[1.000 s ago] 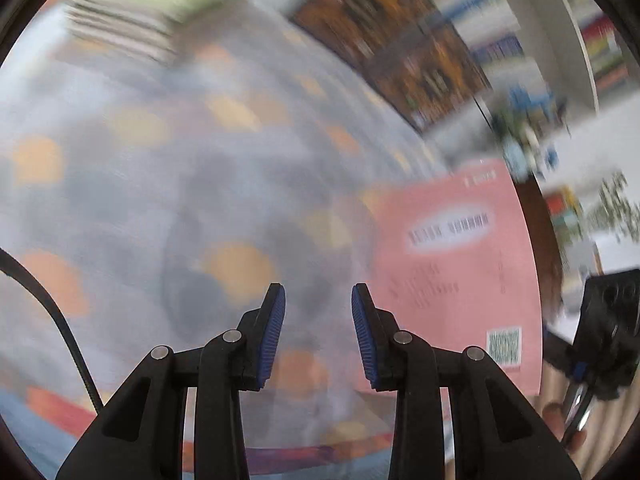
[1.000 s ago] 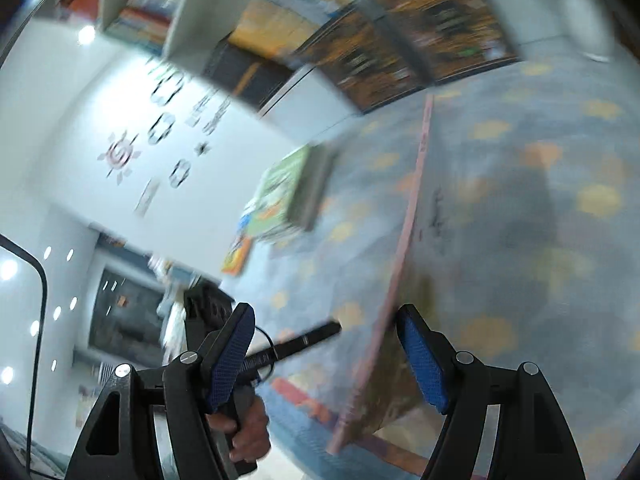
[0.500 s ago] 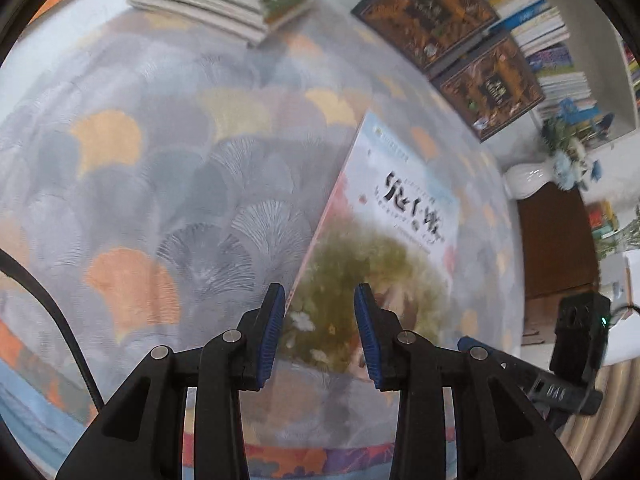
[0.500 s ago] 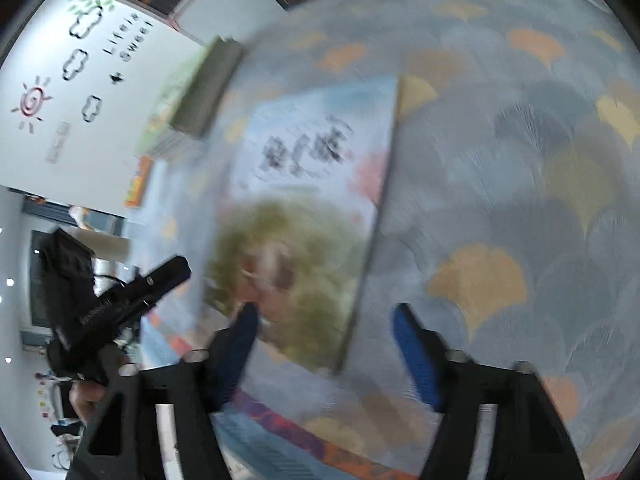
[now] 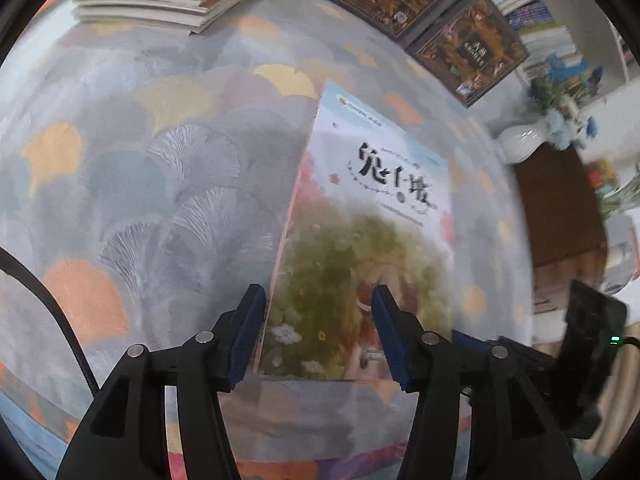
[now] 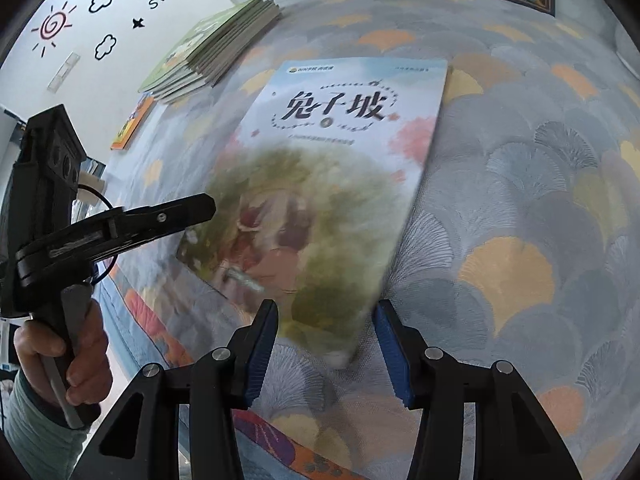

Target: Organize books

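A thin book (image 5: 372, 216) with a pale blue cover, black title and green picture lies face up on the patterned cloth (image 5: 160, 184). Its lower part is blurred. My left gripper (image 5: 318, 332) is at the book's near left corner. Its jaws are opening, the corner sits between them and the pads do not press it. My right gripper (image 6: 326, 344) straddles the book's (image 6: 332, 168) near right corner. Its jaws are closing, with a small gap at each pad. In the right wrist view the left gripper (image 6: 192, 210) reaches over the book's left edge.
A stack of green-covered books (image 6: 212, 52) sits at the far side of the cloth (image 6: 520, 200), with an orange book (image 6: 132, 124) beside it. Two dark ornate books (image 5: 472, 48) lean against the back. A white vase (image 5: 524, 144) and brown cabinet (image 5: 560, 208) stand to the right. A hand (image 6: 80, 344) holds the left gripper.
The book has turned over from its pink back cover to its front cover and come down onto the cloth. The left jaws have widened, the right jaws have narrowed, and both grippers have dropped closer.
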Demonstrator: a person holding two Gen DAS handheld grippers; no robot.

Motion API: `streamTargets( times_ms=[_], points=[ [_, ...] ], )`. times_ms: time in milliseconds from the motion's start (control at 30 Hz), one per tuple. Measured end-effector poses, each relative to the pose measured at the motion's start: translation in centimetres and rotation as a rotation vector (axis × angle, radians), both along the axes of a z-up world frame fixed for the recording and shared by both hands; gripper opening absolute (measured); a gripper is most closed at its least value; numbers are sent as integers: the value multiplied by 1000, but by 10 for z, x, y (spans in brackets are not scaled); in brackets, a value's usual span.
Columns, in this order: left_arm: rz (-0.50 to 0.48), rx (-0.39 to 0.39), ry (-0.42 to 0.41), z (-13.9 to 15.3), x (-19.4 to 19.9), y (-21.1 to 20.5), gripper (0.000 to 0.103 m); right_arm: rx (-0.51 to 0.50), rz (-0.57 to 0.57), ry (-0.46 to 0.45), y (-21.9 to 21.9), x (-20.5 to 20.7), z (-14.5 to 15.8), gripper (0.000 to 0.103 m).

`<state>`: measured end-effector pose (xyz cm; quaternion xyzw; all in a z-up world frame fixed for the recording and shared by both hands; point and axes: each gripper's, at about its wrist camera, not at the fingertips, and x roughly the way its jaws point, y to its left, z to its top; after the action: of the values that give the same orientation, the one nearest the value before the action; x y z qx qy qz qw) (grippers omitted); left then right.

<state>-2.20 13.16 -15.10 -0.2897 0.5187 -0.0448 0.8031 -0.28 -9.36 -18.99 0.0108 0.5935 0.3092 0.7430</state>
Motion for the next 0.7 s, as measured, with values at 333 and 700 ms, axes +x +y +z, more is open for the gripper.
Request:
streamTargets(
  times_ms=[333,700],
  points=[
    [64,-310,-122,4,-19,17,23,140,-68,111,-21,14,-6,51],
    [92,-386,-107,1,-7,-11,12,252,-134,279,-55,27,-8,57]
  ],
)
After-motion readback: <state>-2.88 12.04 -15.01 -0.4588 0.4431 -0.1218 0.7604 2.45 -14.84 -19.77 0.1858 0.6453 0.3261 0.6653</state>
